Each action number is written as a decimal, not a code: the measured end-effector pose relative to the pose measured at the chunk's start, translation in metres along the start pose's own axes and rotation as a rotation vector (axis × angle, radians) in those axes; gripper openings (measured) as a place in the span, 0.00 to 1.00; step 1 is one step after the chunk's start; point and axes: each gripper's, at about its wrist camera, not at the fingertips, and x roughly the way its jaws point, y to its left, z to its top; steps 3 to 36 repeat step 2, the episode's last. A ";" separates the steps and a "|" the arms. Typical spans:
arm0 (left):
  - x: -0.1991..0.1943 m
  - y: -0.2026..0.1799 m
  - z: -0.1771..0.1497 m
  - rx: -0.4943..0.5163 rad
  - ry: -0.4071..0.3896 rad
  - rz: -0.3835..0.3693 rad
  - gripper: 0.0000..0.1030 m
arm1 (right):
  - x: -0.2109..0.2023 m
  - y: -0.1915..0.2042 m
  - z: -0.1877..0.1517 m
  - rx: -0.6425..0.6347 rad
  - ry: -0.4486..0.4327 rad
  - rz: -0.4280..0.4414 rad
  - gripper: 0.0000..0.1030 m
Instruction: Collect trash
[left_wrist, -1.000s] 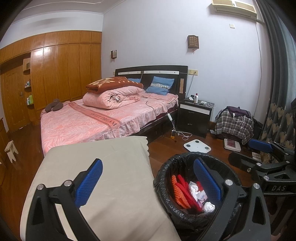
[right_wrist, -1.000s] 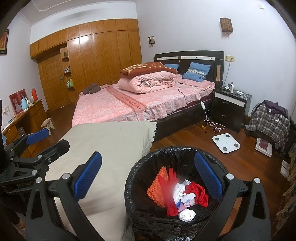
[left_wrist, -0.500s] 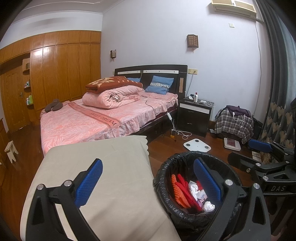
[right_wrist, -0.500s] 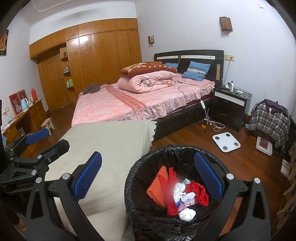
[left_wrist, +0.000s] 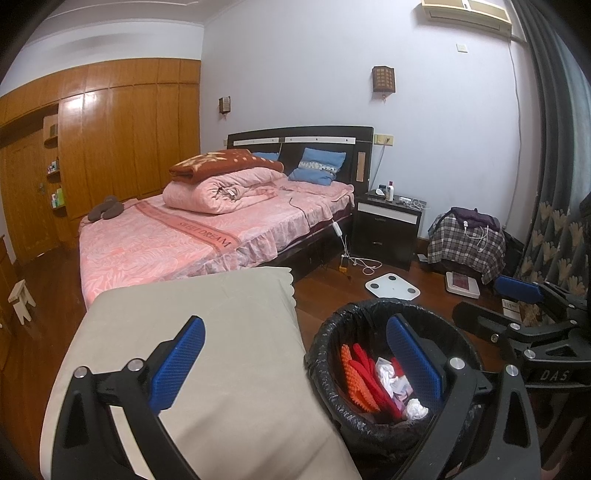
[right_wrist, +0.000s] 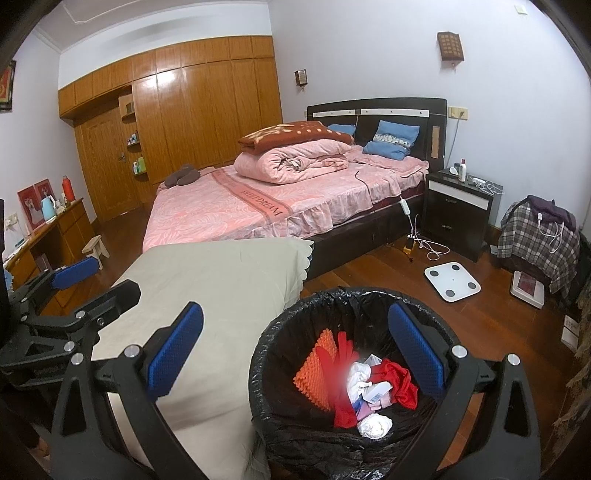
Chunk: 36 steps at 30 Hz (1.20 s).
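A bin lined with a black bag (right_wrist: 295, 314) (left_wrist: 332, 325) stands on the wooden floor beside a beige-covered table (right_wrist: 221, 288) (left_wrist: 207, 332). Inside lie red gloves (right_wrist: 341, 373), an orange spiky piece (right_wrist: 317, 373), a red cloth (right_wrist: 400, 380) and crumpled white paper (right_wrist: 375, 424) (left_wrist: 415, 408). My right gripper (right_wrist: 295, 350) hovers open above the bin's left rim, empty. My left gripper (left_wrist: 295, 362) is open too, straddling the table edge and the bin, holding nothing. Each gripper shows at the side of the other's view.
A pink bed (left_wrist: 207, 229) with folded quilts fills the middle of the room. A black nightstand (left_wrist: 384, 229), a white scale (left_wrist: 392, 286), cables, and a plaid-covered heap (left_wrist: 465, 240) sit on the floor at right. Wooden wardrobes (right_wrist: 184, 118) line the back wall.
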 end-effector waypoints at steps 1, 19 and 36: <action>0.000 0.000 0.000 0.000 0.000 0.000 0.94 | 0.000 0.000 0.000 0.000 0.000 0.000 0.95; 0.000 0.000 0.000 0.000 -0.001 0.000 0.94 | 0.000 -0.001 0.000 0.000 0.000 0.000 0.95; 0.000 0.000 0.000 0.000 -0.001 0.000 0.94 | 0.000 -0.001 0.000 0.000 0.000 0.000 0.95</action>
